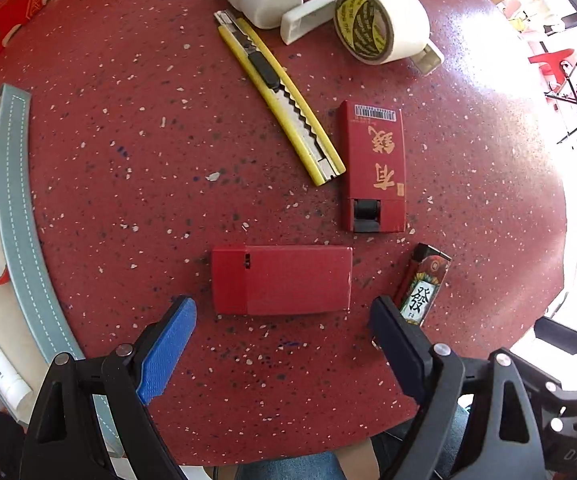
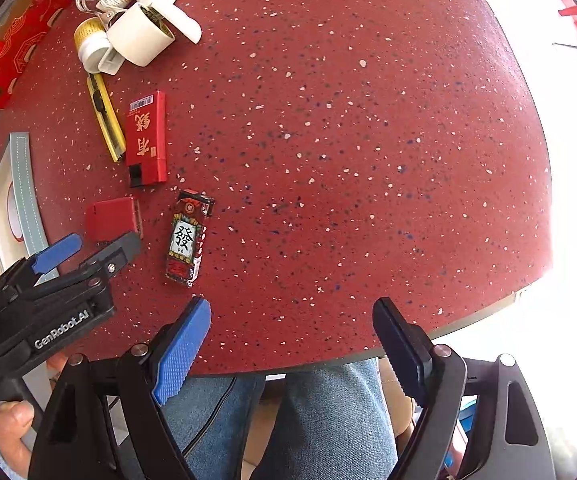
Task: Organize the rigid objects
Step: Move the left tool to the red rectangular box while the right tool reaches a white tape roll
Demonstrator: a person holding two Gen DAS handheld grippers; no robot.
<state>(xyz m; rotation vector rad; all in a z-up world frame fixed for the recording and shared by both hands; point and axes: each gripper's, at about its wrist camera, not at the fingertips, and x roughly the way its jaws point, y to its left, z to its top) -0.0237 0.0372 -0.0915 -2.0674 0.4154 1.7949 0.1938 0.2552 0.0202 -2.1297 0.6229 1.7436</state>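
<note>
Speckled red bench [image 1: 128, 128]: plain red box [image 1: 282, 280] lies crosswise just above the spread, empty left claw [image 1: 282, 316]; right claw [image 2: 292, 320] also spread.

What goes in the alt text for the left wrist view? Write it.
Open left tongs hover over a plain red lighter on a speckled red table. Beyond lie a red lighter with gold characters, a yellow utility knife and white tape rolls; a tray sits left.

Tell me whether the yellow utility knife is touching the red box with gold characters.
Cannot tell. In the left wrist view the yellow utility knife tip lies right beside the red box with perhaps a sliver of tabletop between; the right wrist view shows them side by side, equally unclear.
</note>
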